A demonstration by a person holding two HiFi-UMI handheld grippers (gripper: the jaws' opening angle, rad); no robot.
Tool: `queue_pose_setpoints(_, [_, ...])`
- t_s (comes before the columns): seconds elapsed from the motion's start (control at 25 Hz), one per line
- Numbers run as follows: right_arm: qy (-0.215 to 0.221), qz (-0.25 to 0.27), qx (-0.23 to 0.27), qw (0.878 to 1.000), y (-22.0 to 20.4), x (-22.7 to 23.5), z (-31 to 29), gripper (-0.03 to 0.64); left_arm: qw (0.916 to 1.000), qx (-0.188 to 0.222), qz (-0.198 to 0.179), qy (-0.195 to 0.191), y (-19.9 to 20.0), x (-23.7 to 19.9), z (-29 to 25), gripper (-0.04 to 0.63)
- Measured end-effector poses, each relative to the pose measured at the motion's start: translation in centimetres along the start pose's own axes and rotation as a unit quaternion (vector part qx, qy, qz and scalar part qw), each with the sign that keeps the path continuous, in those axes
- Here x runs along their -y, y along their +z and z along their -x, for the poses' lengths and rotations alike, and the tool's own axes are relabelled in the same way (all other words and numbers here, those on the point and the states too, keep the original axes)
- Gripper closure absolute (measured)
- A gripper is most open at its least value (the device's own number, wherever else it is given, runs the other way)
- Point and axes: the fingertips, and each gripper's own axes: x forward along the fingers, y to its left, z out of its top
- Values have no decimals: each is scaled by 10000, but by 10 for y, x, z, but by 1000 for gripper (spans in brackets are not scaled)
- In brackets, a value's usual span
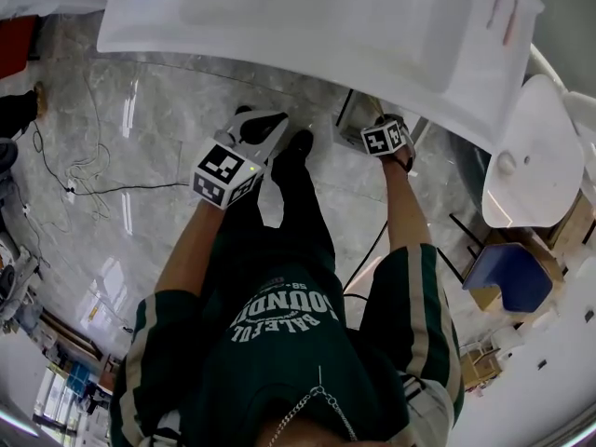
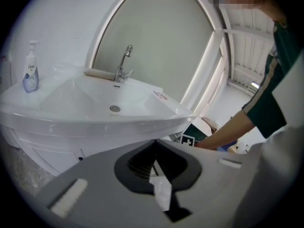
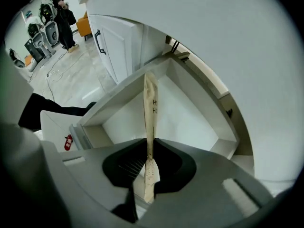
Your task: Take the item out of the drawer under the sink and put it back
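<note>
Fingers [image 3: 209, 175] of my right gripper [image 3: 149, 144] pinch a thin beige packet [image 3: 150, 108]. It stands edge-on at the centre of the right gripper view, over the open white drawer [image 3: 190, 122]. I cannot tell whether its far end touches the drawer. My left gripper [image 2: 155, 145], at the lower centre of its view below the white sink [image 2: 95, 103], has its fingers [image 2: 228, 184] pressed together on nothing.
</note>
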Motion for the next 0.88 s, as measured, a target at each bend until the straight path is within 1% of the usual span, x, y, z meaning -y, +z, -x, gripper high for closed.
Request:
queue_pose_setpoints(0.2, [-33, -3, 176, 9998, 0, 0, 27, 574, 9999, 76, -64, -41, 16, 13, 6, 545])
queue_pose_setpoints(0.44, [-94, 234, 474, 9986, 4, -11, 70, 574, 9996, 203, -184, -58, 41, 23, 18, 545])
queue_pose_setpoints(0.52, [-118, 193, 637, 9977, 9, -16, 86, 574, 9994, 217, -241, -104, 45, 25, 21, 545])
queue_pose_setpoints(0.64, [-54, 140, 852, 9963, 16, -29, 109, 574, 9986, 196, -447, -189, 53, 29, 24, 545])
queue_pose_setpoints(0.88, [117, 2, 1341, 9909, 29, -52, 158, 575, 9970, 314, -673, -201, 79, 34, 32, 545])
